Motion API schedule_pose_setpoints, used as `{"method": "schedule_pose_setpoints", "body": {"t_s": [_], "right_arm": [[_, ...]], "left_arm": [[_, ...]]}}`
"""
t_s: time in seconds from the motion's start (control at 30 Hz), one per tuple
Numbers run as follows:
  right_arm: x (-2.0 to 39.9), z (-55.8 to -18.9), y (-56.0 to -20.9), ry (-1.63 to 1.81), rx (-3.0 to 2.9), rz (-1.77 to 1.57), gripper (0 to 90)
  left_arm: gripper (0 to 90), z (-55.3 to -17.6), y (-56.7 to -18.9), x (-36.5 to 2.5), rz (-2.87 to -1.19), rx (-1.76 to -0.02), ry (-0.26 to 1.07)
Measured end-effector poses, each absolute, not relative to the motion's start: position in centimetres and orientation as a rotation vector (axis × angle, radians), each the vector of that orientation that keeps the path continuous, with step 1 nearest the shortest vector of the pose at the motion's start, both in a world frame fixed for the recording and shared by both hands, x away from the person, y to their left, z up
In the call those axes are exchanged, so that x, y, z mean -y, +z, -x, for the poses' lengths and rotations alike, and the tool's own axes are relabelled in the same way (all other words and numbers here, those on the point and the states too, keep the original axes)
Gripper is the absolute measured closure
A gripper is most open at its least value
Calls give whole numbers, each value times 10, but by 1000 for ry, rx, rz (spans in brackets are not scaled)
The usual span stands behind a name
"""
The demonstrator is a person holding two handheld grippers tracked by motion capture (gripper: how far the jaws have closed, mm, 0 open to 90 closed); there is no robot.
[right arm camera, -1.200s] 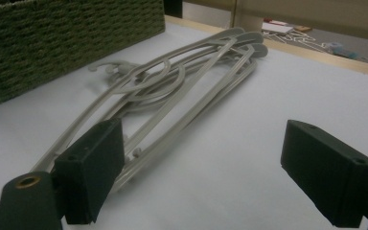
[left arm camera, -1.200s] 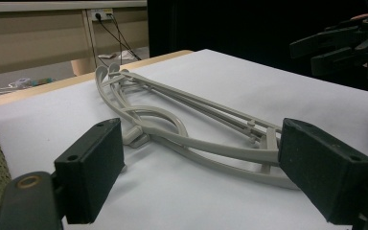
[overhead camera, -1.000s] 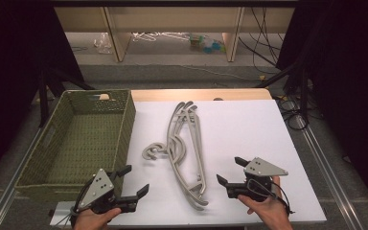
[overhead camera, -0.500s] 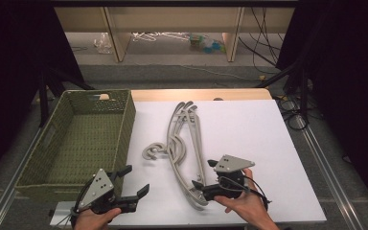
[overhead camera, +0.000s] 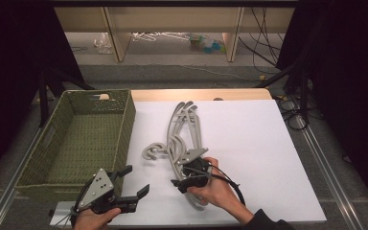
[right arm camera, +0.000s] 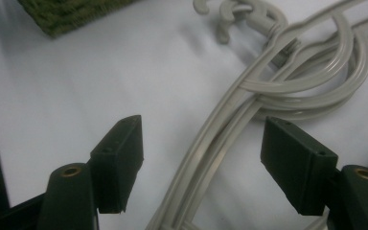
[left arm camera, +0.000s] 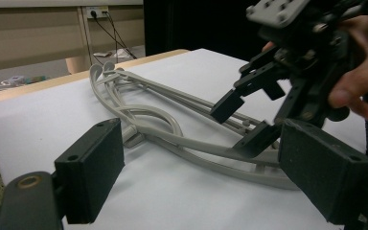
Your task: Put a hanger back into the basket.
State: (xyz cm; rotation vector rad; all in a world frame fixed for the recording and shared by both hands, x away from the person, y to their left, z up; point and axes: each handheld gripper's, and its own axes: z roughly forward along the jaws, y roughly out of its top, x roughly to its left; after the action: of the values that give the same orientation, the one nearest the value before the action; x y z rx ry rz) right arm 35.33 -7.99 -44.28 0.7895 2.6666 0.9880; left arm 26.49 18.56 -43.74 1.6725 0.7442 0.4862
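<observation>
A bundle of grey plastic clothes hangers (overhead camera: pixel 184 136) lies on the white table (overhead camera: pixel 249 143), near the middle, its hooks (overhead camera: pixel 152 150) curling toward the green woven basket (overhead camera: pixel 84 139) that stands at the table's left edge. The right hand-held gripper (overhead camera: pixel 177 183) sits over the near end of that bundle, held by the person's right hand (overhead camera: pixel 215 189), and points toward the basket side. Its jaws have just been closing and stand fairly wide apart, one on each side of the hangers' long grey arms (right arm camera: pixel 220 143); in the right gripper view the arms run up between the two black pads (right arm camera: pixel 297 163) without either pad touching them. In the left gripper view one pad of the right hand-held gripper (left arm camera: pixel 249 120) hangs above the bundle and the other rests low beside it. The left hand-held gripper (overhead camera: pixel 130 187) lies near the table's front edge, just by the basket's near corner and well apart from the hangers, its jaws wide with nothing between them.
</observation>
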Motion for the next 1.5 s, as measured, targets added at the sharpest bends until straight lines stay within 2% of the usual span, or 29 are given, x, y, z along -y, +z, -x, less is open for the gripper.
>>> {"method": "schedule_pose_setpoints", "body": {"t_s": [0.27, 0.57, 0.6, 0.67, 1.0, 1.5], "right_arm": [[69, -375, -455, 826, -2775, -836, 410], [63, -386, -458, 804, -2797, -870, 439], [60, -389, -457, 803, -2809, -871, 478], [59, -390, -456, 778, -2822, -860, 496], [71, -393, -444, 810, -2872, -889, 669], [103, -393, -431, 748, -2887, -952, 737]], "left_arm": [[159, -265, -438, -185, -1679, -747, 463], [160, -265, -439, -183, -1694, -741, 456], [160, -266, -439, -183, -1694, -740, 459], [163, -266, -439, -184, -1691, -716, 476], [162, -266, -438, -185, -1697, -717, 480], [162, -265, -438, -182, -1689, -741, 461]]}}
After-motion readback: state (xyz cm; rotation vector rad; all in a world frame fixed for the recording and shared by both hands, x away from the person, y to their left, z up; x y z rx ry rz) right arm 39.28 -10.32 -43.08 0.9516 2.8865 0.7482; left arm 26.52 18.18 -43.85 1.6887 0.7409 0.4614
